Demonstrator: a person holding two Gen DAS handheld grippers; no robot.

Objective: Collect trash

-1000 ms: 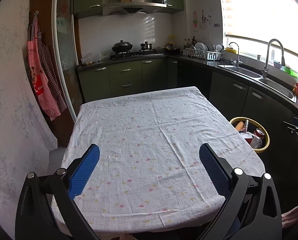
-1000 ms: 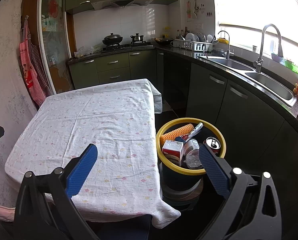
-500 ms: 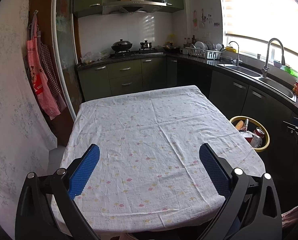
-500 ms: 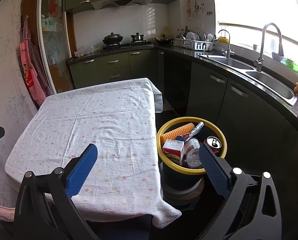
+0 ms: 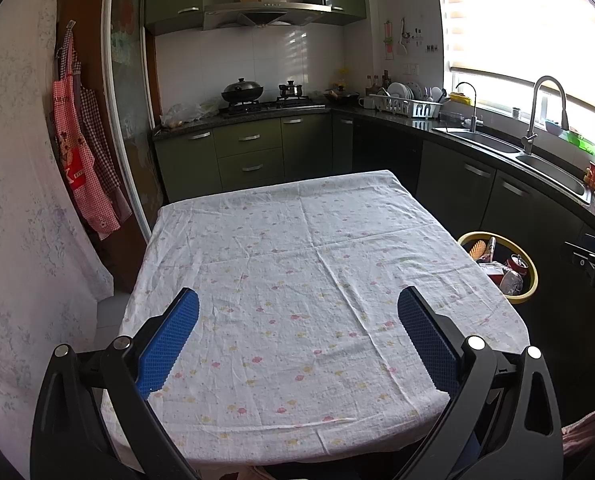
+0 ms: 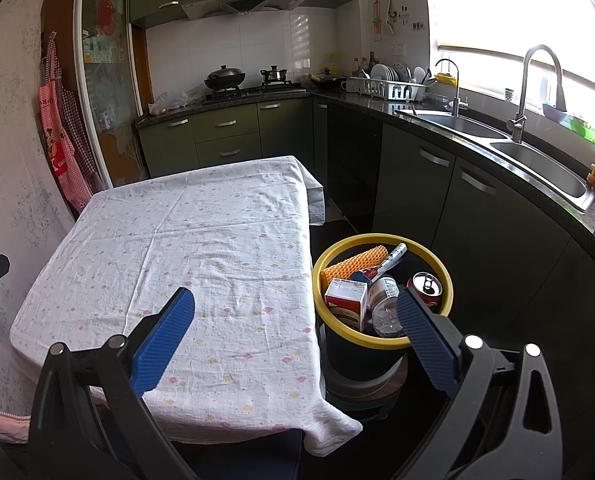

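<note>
Left gripper (image 5: 297, 336) spread wide, nothing between the blue pads, held over the near edge of the table (image 5: 305, 264), which is covered by a white flowered cloth.

Right gripper (image 6: 293, 320) also spread wide and holding nothing, over the table's near right corner.

Trash sits in a bin (image 6: 446, 280) with a yellow rim, on the floor just beside the table's right edge. Inside:
- orange ribbed piece (image 6: 355, 264), long axis leaning across the far rim, left to right
- tube (image 6: 391, 259) tilted, top end pointing toward the far right rim
- carton (image 6: 347, 300) upright
- clear bottle (image 6: 385, 308), cap end up
- can (image 6: 427, 285) upright, top showing.
</note>
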